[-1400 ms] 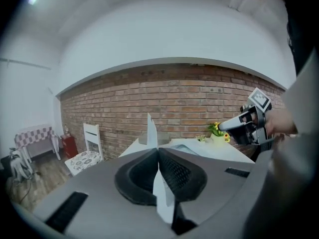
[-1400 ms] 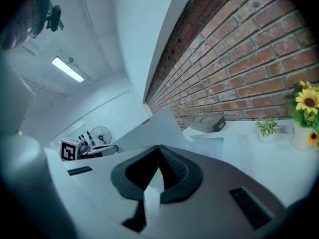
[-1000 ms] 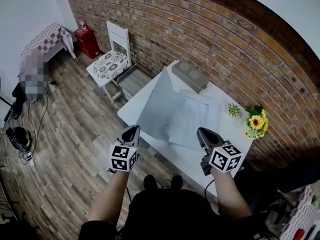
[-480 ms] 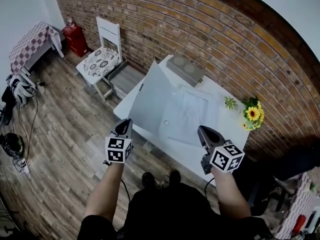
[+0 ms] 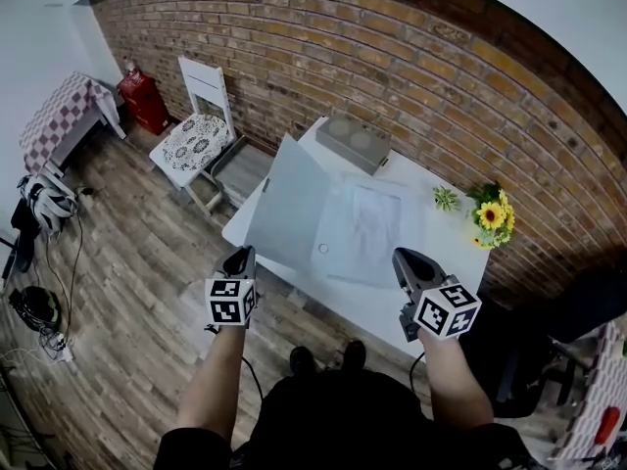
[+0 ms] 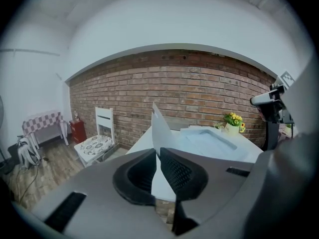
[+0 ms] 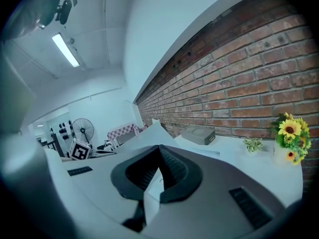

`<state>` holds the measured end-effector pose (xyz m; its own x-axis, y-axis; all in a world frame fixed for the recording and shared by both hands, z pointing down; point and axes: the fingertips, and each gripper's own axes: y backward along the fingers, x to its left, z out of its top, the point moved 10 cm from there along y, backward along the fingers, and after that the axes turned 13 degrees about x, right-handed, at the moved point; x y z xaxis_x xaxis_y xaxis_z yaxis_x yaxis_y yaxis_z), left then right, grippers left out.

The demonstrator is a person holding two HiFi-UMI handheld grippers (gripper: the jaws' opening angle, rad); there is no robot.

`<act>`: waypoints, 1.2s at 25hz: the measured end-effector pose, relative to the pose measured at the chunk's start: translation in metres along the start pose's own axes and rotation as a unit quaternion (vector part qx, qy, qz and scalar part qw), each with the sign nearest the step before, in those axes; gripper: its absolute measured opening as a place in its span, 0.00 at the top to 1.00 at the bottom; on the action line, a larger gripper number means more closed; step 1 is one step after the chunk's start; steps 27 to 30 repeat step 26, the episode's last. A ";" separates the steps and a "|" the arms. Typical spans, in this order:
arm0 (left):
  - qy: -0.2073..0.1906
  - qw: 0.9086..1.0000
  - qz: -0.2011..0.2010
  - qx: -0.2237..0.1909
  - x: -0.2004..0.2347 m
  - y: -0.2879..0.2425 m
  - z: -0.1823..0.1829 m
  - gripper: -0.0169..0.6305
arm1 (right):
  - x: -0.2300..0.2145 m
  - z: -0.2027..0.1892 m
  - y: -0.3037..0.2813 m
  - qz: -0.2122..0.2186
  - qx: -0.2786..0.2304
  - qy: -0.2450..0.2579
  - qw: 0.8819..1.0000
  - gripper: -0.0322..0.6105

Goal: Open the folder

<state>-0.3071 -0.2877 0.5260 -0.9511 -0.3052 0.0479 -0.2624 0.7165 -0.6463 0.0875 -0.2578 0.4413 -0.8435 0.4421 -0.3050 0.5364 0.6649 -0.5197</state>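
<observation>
The folder lies on the white table (image 5: 392, 306), its grey cover (image 5: 289, 204) lifted and leaning left over the table's left edge. White sheets (image 5: 364, 228) show inside it. My left gripper (image 5: 241, 255) hangs just off that edge at the cover's near corner. In the left gripper view the cover (image 6: 155, 126) rises edge-on from my left gripper (image 6: 159, 151). Its jaws are opening, and the cover's corner stands in the thin gap between the tips. My right gripper (image 5: 404, 259) hovers over the table's front edge. It (image 7: 159, 147) is shut, with nothing in it.
A grey box (image 5: 351, 143) sits at the table's far end by the brick wall. Sunflowers (image 5: 488, 215) and a small plant (image 5: 446, 199) stand at the right. A white chair (image 5: 196, 130) stands left of the table, and a black chair (image 5: 578, 311) to the right.
The cover has swung further left, out over the table's edge. My left gripper went down and left with it. The right gripper has hardly moved.
</observation>
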 end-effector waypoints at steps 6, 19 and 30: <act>-0.005 1.000 0.021 -0.001 -0.013 0.003 0.008 0.92 | -0.013 0.012 0.006 0.000 -0.004 0.041 0.999 0.93; -0.015 0.999 0.043 0.003 -0.020 0.006 0.011 0.92 | -0.025 0.010 0.002 0.020 -0.003 0.045 0.999 0.93; -0.009 0.999 0.046 0.002 -0.023 0.001 0.012 0.92 | -0.039 0.008 0.005 0.015 -0.001 0.046 0.999 0.93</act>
